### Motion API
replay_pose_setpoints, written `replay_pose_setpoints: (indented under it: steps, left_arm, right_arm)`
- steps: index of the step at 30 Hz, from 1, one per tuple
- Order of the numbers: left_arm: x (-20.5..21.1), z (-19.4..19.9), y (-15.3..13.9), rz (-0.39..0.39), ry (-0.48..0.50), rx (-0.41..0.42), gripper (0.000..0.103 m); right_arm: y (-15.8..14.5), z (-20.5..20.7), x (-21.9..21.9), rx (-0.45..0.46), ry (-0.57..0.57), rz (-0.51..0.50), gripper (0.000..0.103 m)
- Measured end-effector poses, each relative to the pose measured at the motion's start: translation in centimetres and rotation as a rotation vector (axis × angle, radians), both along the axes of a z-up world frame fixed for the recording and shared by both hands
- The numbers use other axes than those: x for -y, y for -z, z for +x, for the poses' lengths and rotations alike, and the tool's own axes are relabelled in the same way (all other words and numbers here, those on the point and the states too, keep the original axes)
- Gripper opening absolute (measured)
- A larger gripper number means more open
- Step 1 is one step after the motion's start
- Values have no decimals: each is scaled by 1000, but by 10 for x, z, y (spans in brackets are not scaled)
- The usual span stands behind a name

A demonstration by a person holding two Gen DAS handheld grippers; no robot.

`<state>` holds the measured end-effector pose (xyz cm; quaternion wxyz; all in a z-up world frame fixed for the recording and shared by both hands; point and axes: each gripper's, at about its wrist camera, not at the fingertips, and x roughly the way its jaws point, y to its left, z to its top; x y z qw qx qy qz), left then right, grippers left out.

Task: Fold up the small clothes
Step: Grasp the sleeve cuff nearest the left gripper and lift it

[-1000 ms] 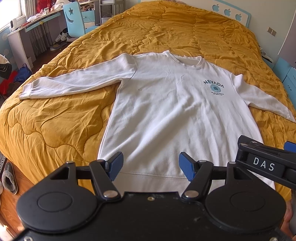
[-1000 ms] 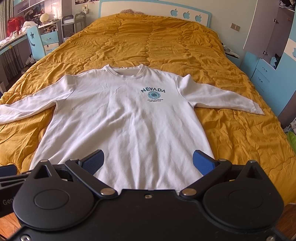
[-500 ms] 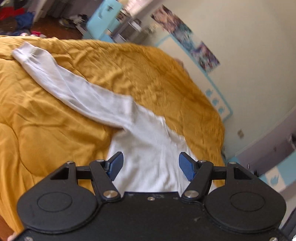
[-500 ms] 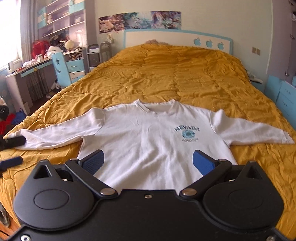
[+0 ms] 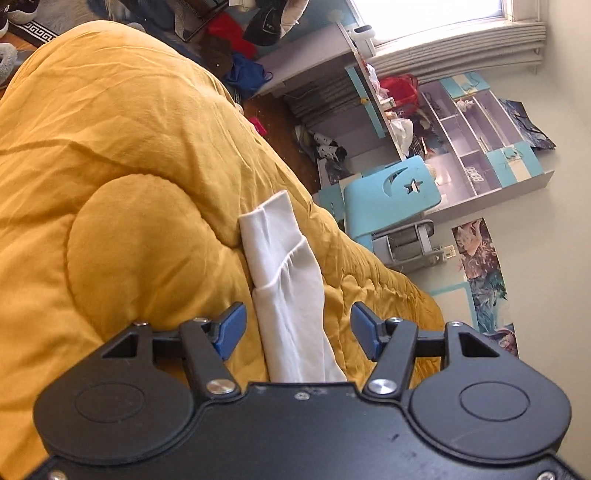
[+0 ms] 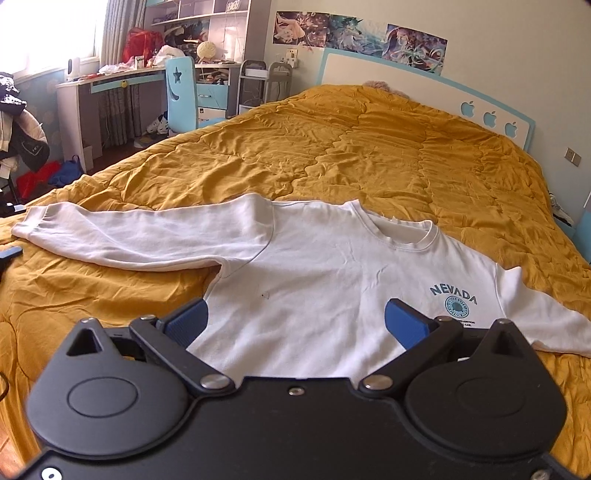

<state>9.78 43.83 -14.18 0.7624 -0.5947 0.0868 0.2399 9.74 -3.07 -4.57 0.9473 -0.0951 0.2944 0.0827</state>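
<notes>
Covering the bed, mustard quilt, white sweatshirt spread flat, both grippers' jaws spread.

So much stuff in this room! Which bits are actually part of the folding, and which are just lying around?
Part of the job:
white sweatshirt
its sleeve cuff
left gripper
right gripper

Just lying about:
yellow quilt
blue chair
desk
posters

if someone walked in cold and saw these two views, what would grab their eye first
The white long-sleeved sweatshirt with a teal NEVADA print lies spread flat on the mustard-yellow quilted bedspread, filling the middle of the right wrist view. In the left wrist view, its ribbed sleeve cuff runs up between the fingers of the open left gripper. The open right gripper hangs over the sweatshirt's body, gripping nothing.
</notes>
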Motion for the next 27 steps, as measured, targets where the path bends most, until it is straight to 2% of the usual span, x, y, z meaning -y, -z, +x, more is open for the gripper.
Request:
replay_pose_setpoints:
  steps: [2,5,8,9,10,11,13,17,19,23,27]
  left_arm:
    - [-7,9,-3,19,-30,-21,62]
    - [-15,21,11,-12,-85,-37,61]
    - [-20,29,13,13,-89,-42,59]
    - [-17,31,15,24,-93,-49,46]
    - [-20,33,15,28,-97,-59,28]
    - [-23,35,20,13,-89,-67,5]
    - [-24,31,30,-42,-90,-40,3]
    - [-19,21,23,-20,-83,2,3]
    - [-13,23,12,-15,-63,52,2]
    - [12,47,-31,46,21,156,2]
    - [66,94,-92,108,193,294,2]
  right_arm:
    - [4,3,-1,-12,-1,-7,103]
    - [8,6,-3,-29,-1,-6,103]
    - [12,6,-5,-39,-6,-11,103]
    - [14,8,-5,-45,-8,-11,103]
    - [15,8,-5,-48,-8,-9,103]
    - [15,7,-4,-51,-6,-10,103]
    - [17,8,-1,-60,1,-10,103]
    - [17,8,13,-62,36,-14,103]
    - [17,7,25,-64,61,-14,103]
    - [17,3,51,-77,108,7,103]
    - [18,-4,80,-84,149,36,103]
